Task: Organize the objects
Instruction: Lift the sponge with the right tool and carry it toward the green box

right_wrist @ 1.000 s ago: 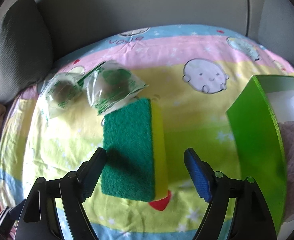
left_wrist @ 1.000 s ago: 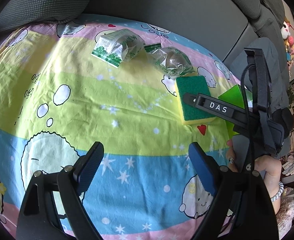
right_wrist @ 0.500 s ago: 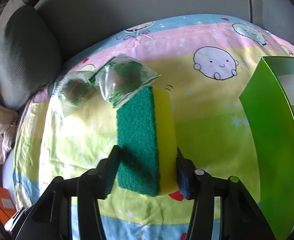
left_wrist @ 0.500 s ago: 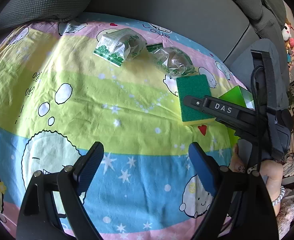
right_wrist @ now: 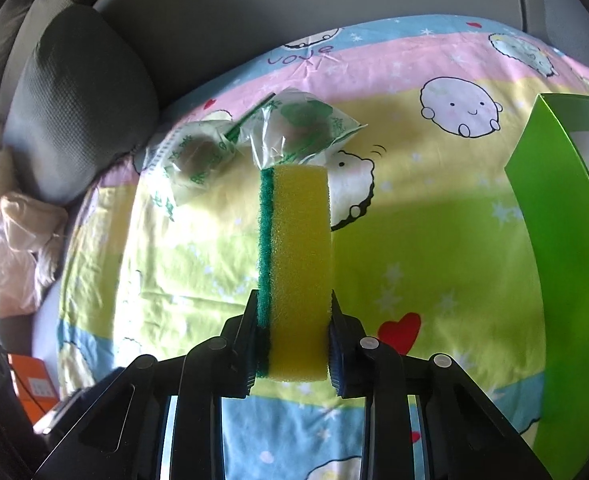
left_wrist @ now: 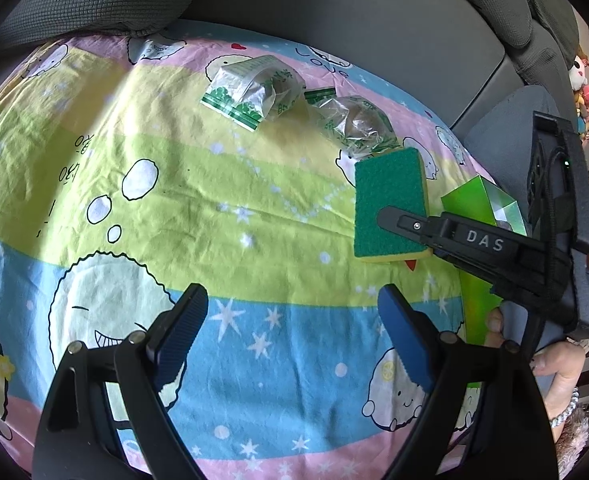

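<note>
Right gripper [right_wrist: 292, 340] is clenching the sponge [right_wrist: 294, 256] edge-on, scouring face leftward — likely readying it for the green box [right_wrist: 554, 240] just beside. Left gripper [left_wrist: 290, 328] is hovering with fingers released, empty — wrapped buns [left_wrist: 254, 88] waiting.

A grey sofa [left_wrist: 334, 20] (one textured cushion [right_wrist: 78, 96] at its corner) backs the sunlit cartoon-print sheet [left_wrist: 174, 200].

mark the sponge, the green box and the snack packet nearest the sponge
sponge [right_wrist: 300, 248]: right wrist view, on its yellow foam face.
green box [right_wrist: 562, 248]: right wrist view, on its outer green side wall.
snack packet nearest the sponge [right_wrist: 302, 128]: right wrist view, on the clear wrapper over the round snack.
</note>
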